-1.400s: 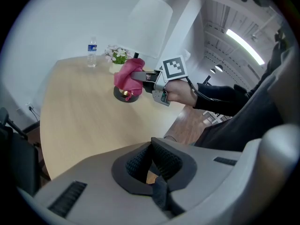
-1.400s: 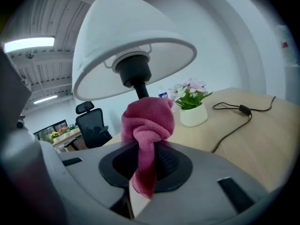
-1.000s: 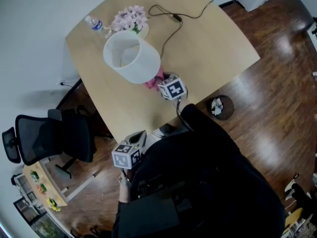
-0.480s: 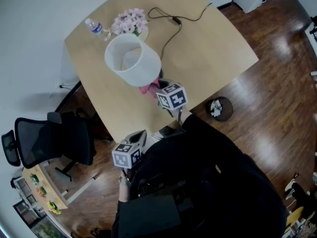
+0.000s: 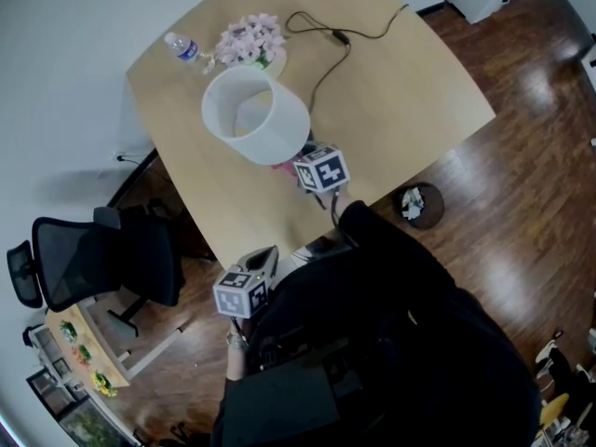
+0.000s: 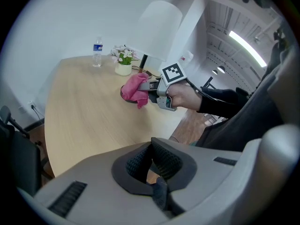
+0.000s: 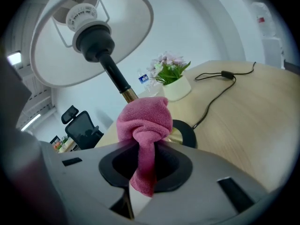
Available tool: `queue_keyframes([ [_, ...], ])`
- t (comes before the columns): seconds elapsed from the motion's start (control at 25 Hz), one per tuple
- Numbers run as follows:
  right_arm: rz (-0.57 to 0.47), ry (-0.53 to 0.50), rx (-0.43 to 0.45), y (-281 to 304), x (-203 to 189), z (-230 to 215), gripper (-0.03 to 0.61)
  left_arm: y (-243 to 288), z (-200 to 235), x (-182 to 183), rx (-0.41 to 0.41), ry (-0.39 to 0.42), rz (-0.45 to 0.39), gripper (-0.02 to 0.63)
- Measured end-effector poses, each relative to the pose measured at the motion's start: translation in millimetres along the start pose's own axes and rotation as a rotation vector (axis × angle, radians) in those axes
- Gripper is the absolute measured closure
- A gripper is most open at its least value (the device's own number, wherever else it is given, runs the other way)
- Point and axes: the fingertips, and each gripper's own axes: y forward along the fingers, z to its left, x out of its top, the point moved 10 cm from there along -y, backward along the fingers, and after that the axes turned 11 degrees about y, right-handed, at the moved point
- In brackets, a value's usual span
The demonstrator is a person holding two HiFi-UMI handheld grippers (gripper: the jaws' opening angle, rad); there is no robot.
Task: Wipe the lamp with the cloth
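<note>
The lamp, with a white shade (image 5: 254, 115) and a dark stem (image 7: 115, 76) on a round black base (image 7: 186, 134), stands on the wooden table (image 5: 400, 91). A pink cloth (image 7: 143, 123) is bunched between the jaws of my right gripper (image 7: 145, 165), which is shut on it and holds it against the foot of the stem, under the shade. In the left gripper view the cloth (image 6: 135, 89) hangs from the right gripper (image 6: 151, 87) beside the base. My left gripper (image 6: 152, 165) is shut on nothing and stays off the table's near edge, by the person's body (image 5: 250, 285).
A water bottle (image 5: 186, 49) and a pot of pink flowers (image 5: 250, 40) stand at the table's far corner. The lamp's black cable (image 5: 331, 54) runs across the top. A black office chair (image 5: 102, 259) stands left of the table, and a small bin (image 5: 414, 203) is on the floor to the right.
My right gripper has lifted the cloth slightly and brought it in under the shade, so less pink shows in the head view. The left gripper has not moved.
</note>
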Motion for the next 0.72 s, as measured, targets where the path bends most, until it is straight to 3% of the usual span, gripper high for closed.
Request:
queue_keyframes([
  [0.24,0.095,-0.013,-0.024,3.8,-7.9,-7.6,0.514,7.1,0.2,2.0,-0.016,0.003,-0.007,0.612],
  [0.44,0.175,-0.106,-0.082,3.7,-19.2,-5.2,0.514,12.3,3.9,4.5,-0.033,0.006,-0.036,0.612],
  [0.64,0.252,-0.106,-0.084,-0.7,-38.6,-0.3,0.514,10.6,6.6,3.2,-0.048,0.011,-0.075,0.612],
  [0.72,0.270,-0.116,-0.132,-7.0,-45.4,-9.2,0.514,9.2,9.0,1.3,-0.046,0.013,-0.095,0.612],
])
